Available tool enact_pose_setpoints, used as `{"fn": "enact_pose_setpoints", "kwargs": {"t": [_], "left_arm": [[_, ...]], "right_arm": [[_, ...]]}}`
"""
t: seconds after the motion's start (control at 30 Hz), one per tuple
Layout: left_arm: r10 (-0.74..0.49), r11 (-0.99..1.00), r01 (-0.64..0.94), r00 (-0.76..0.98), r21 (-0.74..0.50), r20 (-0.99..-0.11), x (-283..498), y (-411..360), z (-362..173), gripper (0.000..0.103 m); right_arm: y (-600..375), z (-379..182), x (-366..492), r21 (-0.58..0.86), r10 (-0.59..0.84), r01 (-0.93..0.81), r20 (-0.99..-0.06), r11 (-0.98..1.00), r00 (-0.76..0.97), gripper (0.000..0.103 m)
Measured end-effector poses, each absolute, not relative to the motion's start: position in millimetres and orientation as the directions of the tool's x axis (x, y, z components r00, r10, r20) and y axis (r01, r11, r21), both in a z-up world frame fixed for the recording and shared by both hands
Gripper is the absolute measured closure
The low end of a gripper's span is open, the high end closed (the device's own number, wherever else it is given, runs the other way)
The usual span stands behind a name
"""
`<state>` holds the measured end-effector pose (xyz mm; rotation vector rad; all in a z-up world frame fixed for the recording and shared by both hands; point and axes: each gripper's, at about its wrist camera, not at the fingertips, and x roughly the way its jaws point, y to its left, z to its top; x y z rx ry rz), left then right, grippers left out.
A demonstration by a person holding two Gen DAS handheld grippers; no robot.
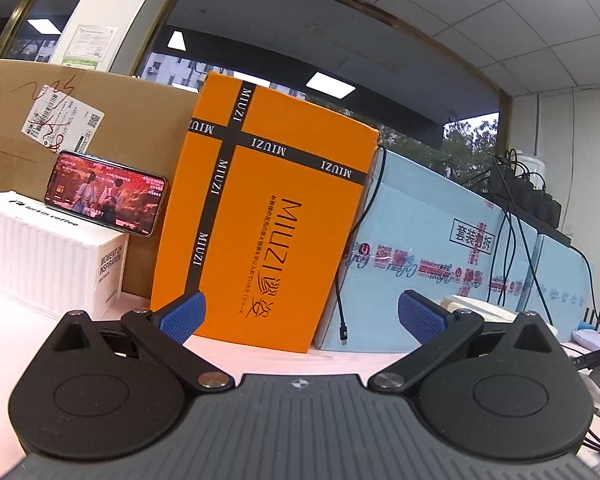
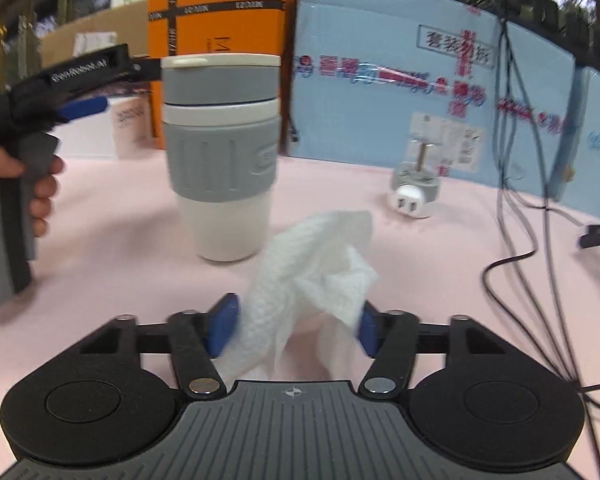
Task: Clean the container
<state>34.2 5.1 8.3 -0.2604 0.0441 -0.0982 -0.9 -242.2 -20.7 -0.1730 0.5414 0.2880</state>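
Note:
A white cup with a grey sleeve and grey-and-cream lid (image 2: 222,152) stands upright on the pink table (image 2: 100,240) in the right wrist view. My right gripper (image 2: 292,330) is shut on a crumpled white paper towel (image 2: 316,268), just in front and right of the cup. My left gripper (image 1: 302,314) is open and empty, pointing at an orange box (image 1: 268,216). It also shows in the right wrist view (image 2: 84,106), to the left of the cup and behind it. The cup is not in the left wrist view.
A light blue carton (image 2: 420,60) and cardboard boxes line the back. A white box (image 1: 40,256) carries a phone (image 1: 104,194). A grey-white plug adapter (image 2: 414,196) lies on the table. Black cables (image 2: 528,208) hang at the right.

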Motion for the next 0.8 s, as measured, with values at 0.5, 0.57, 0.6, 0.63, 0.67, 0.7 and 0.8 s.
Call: {"fn": "enact_pose_setpoints", "kwargs": {"t": [0.5, 0.57, 0.6, 0.63, 0.67, 0.7, 0.8], "left_arm": [[0.023, 0.974, -0.014, 0.999, -0.224, 0.039, 29.8, 2.5, 3.4, 0.000], [0.032, 0.977, -0.021, 0.999, -0.213, 0.045, 30.1, 1.6, 2.5, 0.000], [0.032, 0.978, -0.022, 0.999, -0.208, 0.044, 30.7, 1.4, 2.1, 0.000], [0.032, 0.979, -0.022, 0.999, -0.204, 0.042, 31.5, 1.2, 1.8, 0.000], [0.031, 0.979, -0.023, 0.999, -0.202, 0.039, 32.4, 1.2, 1.4, 0.000], [0.030, 0.979, -0.022, 0.999, -0.205, 0.035, 33.4, 1.9, 1.2, 0.000], [0.013, 0.974, -0.007, 1.000, -0.225, 0.025, 35.8, 5.1, 0.6, 0.000]], "right_arm": [[-283.0, 37.2, -33.8, -0.076, 0.113, -0.109, 0.051, 0.991, 0.992, 0.000], [-291.1, 34.8, -26.3, -0.077, 0.058, -0.049, 0.122, 0.996, 0.991, 0.000], [-295.8, 31.5, -20.4, -0.075, 0.031, -0.020, 0.144, 0.997, 0.989, 0.000], [-300.6, 28.2, -14.5, -0.073, 0.005, 0.008, 0.167, 0.997, 0.986, 0.000], [-306.4, 24.4, -6.9, -0.063, -0.019, 0.030, 0.172, 0.998, 0.985, 0.000], [-311.5, 20.8, 0.1, -0.053, -0.038, 0.048, 0.174, 0.997, 0.984, 0.000], [-324.3, 8.3, 17.7, -0.036, -0.092, 0.100, 0.182, 0.994, 0.979, 0.000]]}}
